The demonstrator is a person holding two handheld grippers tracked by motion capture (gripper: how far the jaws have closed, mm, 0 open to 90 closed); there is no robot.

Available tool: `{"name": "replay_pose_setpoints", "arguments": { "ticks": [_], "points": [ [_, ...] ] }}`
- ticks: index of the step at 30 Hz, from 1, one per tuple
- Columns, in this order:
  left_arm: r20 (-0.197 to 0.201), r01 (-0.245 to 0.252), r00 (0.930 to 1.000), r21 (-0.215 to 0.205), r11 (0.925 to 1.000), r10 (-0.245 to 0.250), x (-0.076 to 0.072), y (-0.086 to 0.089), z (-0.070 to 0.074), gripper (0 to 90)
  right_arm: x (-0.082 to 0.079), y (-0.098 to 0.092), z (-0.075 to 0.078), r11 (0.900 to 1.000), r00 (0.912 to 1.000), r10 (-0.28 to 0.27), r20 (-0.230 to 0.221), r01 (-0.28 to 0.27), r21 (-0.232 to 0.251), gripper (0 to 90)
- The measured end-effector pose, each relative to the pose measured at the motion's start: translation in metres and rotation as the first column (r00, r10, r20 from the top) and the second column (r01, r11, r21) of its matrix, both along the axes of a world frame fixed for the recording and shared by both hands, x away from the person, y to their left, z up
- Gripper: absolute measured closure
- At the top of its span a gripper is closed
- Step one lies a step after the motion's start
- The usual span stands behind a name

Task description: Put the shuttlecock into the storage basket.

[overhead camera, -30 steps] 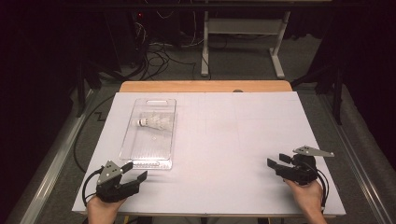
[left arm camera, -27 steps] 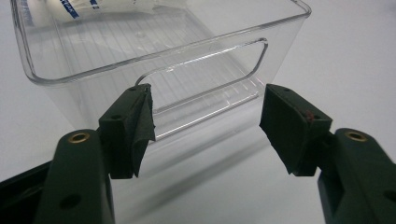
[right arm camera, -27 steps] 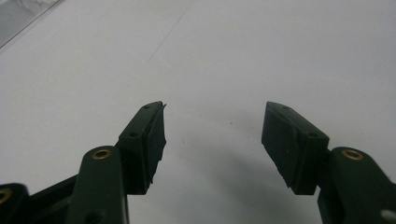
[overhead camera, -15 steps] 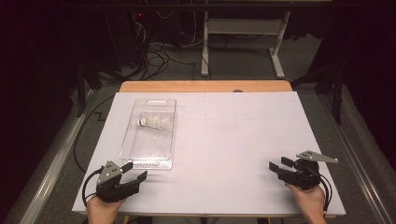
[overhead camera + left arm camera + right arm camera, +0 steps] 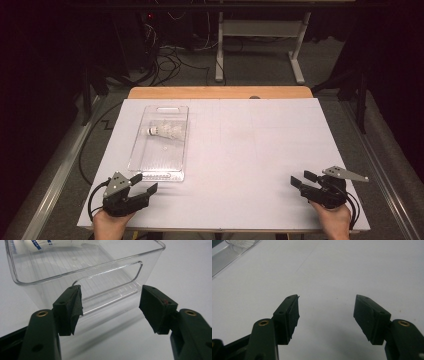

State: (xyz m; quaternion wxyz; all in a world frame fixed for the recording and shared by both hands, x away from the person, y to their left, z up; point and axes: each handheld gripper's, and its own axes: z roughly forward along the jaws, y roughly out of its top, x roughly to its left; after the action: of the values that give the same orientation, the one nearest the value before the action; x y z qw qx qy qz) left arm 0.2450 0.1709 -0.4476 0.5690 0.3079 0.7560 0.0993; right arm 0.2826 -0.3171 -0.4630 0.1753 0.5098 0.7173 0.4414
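My left gripper (image 5: 145,184) sits spread just short of the bin (image 5: 85,272); the shuttlecock (image 5: 165,131) lies at its far end. Right gripper (image 5: 304,179) is spread, empty (well off). I'd approach straight, clearing the near wall.

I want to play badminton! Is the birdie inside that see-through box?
Inside. The shuttlecock lies on its side within the clear bin, toward its far end.
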Motion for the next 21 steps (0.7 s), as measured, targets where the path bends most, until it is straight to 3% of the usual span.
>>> {"name": "replay_pose_setpoints", "arguments": {
  "ticks": [21],
  "points": [
    [-0.008, 0.000, 1.0000, -0.003, 1.0000, 0.000, 0.000, -0.002, 0.000, 35.7, -0.015, -0.009, -0.003, 1.000, 0.9985, 0.001, 0.054, -0.001, -0.010, 35.8]
  ]
}}
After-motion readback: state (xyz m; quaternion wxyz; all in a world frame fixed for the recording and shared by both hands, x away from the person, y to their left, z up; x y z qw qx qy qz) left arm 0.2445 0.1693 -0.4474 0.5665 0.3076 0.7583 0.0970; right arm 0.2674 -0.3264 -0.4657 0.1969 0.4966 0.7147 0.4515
